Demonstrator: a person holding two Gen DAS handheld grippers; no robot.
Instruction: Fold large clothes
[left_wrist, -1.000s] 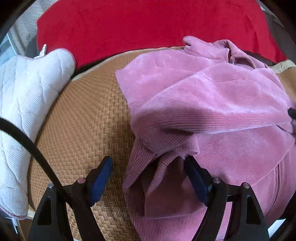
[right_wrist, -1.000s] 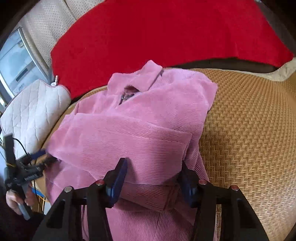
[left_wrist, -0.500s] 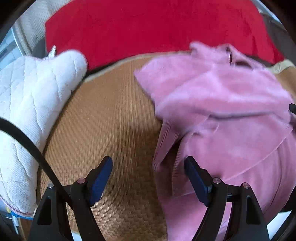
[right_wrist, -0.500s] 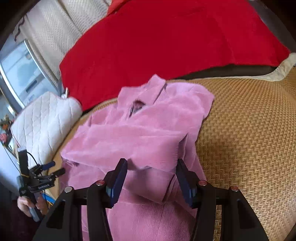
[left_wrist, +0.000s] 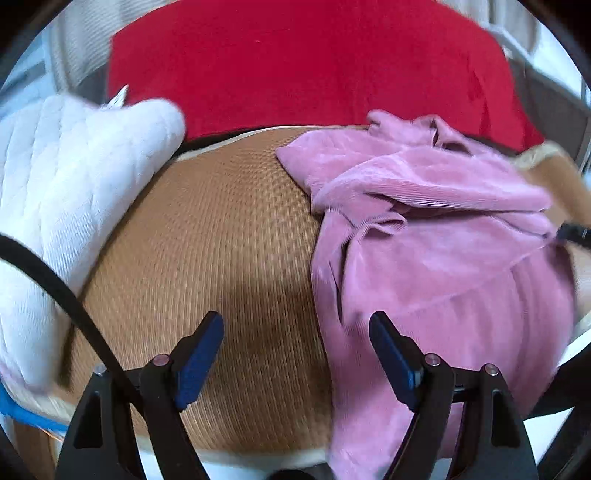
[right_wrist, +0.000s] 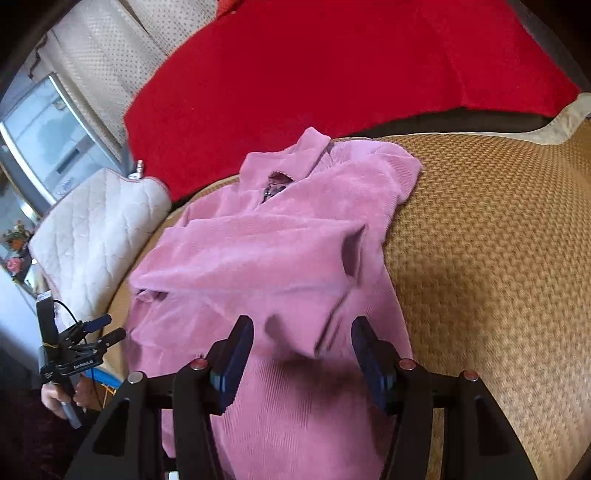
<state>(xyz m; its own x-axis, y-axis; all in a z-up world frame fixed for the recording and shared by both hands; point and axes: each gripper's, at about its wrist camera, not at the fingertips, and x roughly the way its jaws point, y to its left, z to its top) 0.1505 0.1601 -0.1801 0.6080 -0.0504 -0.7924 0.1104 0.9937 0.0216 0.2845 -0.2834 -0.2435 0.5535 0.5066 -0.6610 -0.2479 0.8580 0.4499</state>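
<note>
Both grippers empty: L gripper (left_wrist: 295, 354) wide over bare woven mat (left_wrist: 221, 240), R gripper (right_wrist: 301, 354) jaws opening above pink corduroy jacket (right_wrist: 280, 251), which runs lengthwise collar-far toward mat's near edge, so R's nearer.

A pink corduroy jacket (right_wrist: 280, 258) lies on a woven tan mat (right_wrist: 498, 258), collar end toward the red blanket (right_wrist: 332, 66) at the back. Its collar (right_wrist: 310, 155) stands up around a small dark zipper pull. Both sleeves are folded across the chest, one band of ribbed cloth lying over the other, with a cuff (left_wrist: 373, 225) showing near the left edge. The lower body spreads flat toward the near edge of the mat.
</note>
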